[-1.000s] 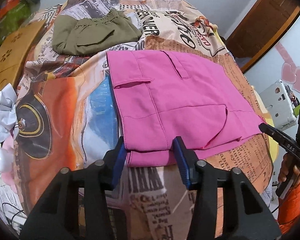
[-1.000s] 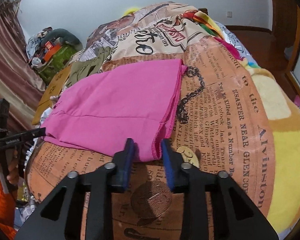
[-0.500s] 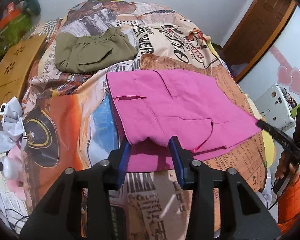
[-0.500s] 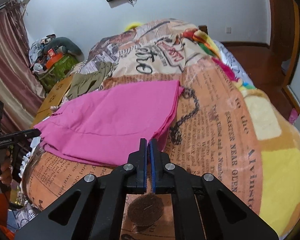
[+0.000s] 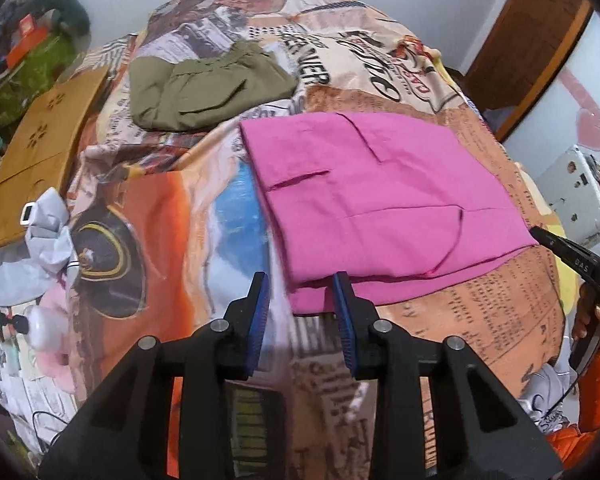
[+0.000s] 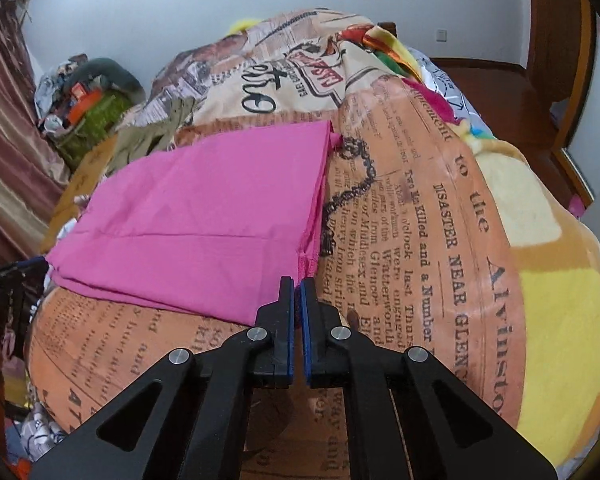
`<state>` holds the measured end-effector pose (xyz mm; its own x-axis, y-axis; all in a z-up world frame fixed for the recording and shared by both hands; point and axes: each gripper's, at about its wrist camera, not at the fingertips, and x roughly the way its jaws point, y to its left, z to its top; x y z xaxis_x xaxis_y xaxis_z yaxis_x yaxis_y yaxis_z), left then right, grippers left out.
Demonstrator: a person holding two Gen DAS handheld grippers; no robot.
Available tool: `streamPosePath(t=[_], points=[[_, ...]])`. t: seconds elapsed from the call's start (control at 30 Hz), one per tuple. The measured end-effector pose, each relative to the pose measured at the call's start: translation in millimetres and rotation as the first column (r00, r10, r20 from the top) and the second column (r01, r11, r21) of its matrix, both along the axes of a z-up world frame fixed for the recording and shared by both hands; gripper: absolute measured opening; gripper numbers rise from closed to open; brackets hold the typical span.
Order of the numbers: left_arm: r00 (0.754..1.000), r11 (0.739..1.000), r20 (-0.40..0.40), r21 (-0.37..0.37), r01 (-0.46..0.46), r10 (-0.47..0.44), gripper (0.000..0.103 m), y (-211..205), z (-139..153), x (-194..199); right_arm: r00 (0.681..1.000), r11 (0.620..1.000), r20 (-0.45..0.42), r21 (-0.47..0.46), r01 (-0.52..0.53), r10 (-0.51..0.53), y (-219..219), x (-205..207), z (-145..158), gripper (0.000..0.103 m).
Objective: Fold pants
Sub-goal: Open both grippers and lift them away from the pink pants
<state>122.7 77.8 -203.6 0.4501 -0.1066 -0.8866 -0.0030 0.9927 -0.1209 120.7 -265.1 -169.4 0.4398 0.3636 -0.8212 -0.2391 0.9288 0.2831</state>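
Note:
The pink pants point(image 5: 380, 200) lie folded flat on the printed bedspread point(image 5: 160, 208); they also show in the right wrist view point(image 6: 204, 224). My left gripper point(image 5: 302, 296) is open, its blue pads on either side of the near left corner of the pants, holding nothing. My right gripper point(image 6: 296, 292) is shut, its tips at the near right corner of the pants; a bit of pink hem shows between the pads. The right gripper also shows at the right edge of the left wrist view point(image 5: 568, 256).
Folded olive pants point(image 5: 204, 88) lie farther back on the bed. A wooden board point(image 5: 40, 160) and grey cloth point(image 5: 40, 248) sit at the left edge. A white appliance point(image 5: 576, 196) stands to the right. Yellow blanket point(image 6: 560, 320) covers the bed's right side.
My right gripper closed on the near right corner of the pink pants. My left gripper stayed open and shifted slightly left and back from the pants' near edge.

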Motion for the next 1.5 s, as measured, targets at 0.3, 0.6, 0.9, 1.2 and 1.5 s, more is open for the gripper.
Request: streamPosePath(t=[0.3, 0.6, 0.9, 1.2, 1.5], points=[[0.994, 0.997, 0.105, 0.075, 0.017, -0.025, 0.047, -10.1, 31.9, 12.4, 0.995, 0.999, 0.093, -0.038, -0.028, 0.032, 7.4, 0.6, 40.7, 0.02], [0.978, 0.994, 0.178, 0.048, 0.1, -0.107, 0.067, -45.5, 51.4, 35.7, 0.98, 0.987, 0.128, 0.03, -0.159, 0.154, 50.1, 4.1, 55.5, 0.037], [0.986, 0.99, 0.088, 0.026, 0.139, -0.141, 0.07, -74.2, 17.5, 54.2, 0.961, 0.959, 0.034, 0.059, -0.277, 0.276, 103.0, 14.5, 24.0, 0.037], [0.985, 0.983, -0.002, 0.067, 0.173, -0.173, 0.071, -82.5, -17.6, 56.0, 0.936, 0.936, -0.016, 0.038, -0.35, 0.35, 117.6, 11.9, 4.7, 0.051], [0.985, 0.979, 0.024, 0.124, 0.164, -0.168, 0.084, -72.7, -19.9, 41.8, 0.952, 0.951, -0.016, 0.048, -0.306, 0.307, 102.3, 9.9, 5.7, 0.054]])
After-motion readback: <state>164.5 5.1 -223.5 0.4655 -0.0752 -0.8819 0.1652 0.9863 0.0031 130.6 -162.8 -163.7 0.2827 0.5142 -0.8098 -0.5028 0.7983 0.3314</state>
